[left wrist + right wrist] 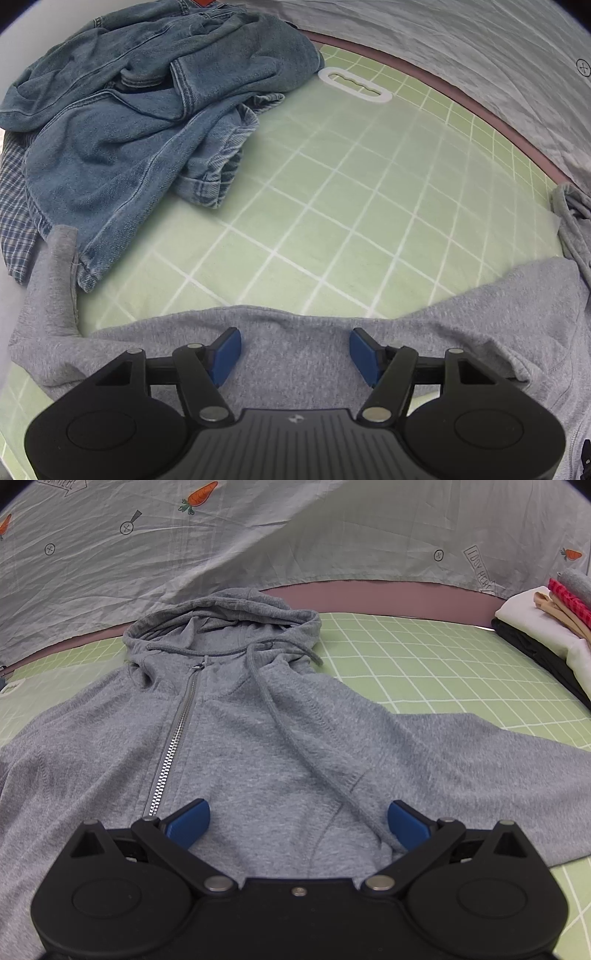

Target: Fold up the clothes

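Both tools gaping — left tool, right tool — over flat grey hoodie, nothing gripped.

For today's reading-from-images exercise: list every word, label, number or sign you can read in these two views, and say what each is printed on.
"FOOD HERE", uncertain, in an arrow outline on the carrot-print sheet.
A second arrow label at that sheet's top left is cut off and unreadable.
Small emblem, no letters, on the left gripper body.
No numbers anywhere.
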`<action>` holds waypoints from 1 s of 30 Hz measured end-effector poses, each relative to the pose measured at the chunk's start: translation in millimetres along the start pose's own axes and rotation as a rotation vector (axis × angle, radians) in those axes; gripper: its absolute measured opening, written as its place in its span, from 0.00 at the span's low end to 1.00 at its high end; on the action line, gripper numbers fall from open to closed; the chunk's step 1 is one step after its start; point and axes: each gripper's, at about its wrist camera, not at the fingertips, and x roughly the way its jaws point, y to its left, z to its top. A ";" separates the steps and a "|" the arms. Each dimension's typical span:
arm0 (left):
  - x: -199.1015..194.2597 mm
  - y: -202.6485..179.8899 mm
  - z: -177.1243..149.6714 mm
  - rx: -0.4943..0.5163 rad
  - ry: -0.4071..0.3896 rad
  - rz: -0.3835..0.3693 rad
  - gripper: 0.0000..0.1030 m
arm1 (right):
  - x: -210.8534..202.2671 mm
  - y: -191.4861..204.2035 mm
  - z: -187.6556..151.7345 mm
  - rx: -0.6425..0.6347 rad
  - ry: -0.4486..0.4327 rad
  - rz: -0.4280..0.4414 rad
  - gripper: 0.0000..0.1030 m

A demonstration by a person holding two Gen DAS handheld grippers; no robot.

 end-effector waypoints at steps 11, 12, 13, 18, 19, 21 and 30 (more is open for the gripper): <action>-11.3 2.9 -15.6 0.038 -0.118 -0.016 0.05 | -0.1 -0.2 -1.3 -0.001 -0.006 0.001 1.00; -16.3 4.1 -17.1 0.030 -0.136 -0.018 0.05 | -0.2 -0.3 -1.3 -0.001 -0.006 0.002 1.00; -24.0 3.9 -19.3 0.030 -0.159 -0.018 0.04 | -0.2 -0.4 -1.3 -0.001 -0.007 0.002 1.00; -66.5 4.0 -36.1 0.033 -0.262 -0.018 0.04 | 0.0 -0.9 -1.2 -0.004 -0.006 0.004 1.00; -75.3 4.3 -42.4 0.032 -0.282 -0.015 0.04 | 0.1 -1.0 -1.0 -0.005 -0.005 0.005 1.00; -89.9 4.8 -55.7 0.044 -0.312 -0.014 0.04 | -0.2 -1.2 -0.9 -0.006 -0.004 0.006 1.00; -69.5 12.1 -126.3 -0.049 -0.153 -0.058 0.00 | -0.2 -3.5 2.7 -0.032 0.032 0.035 1.00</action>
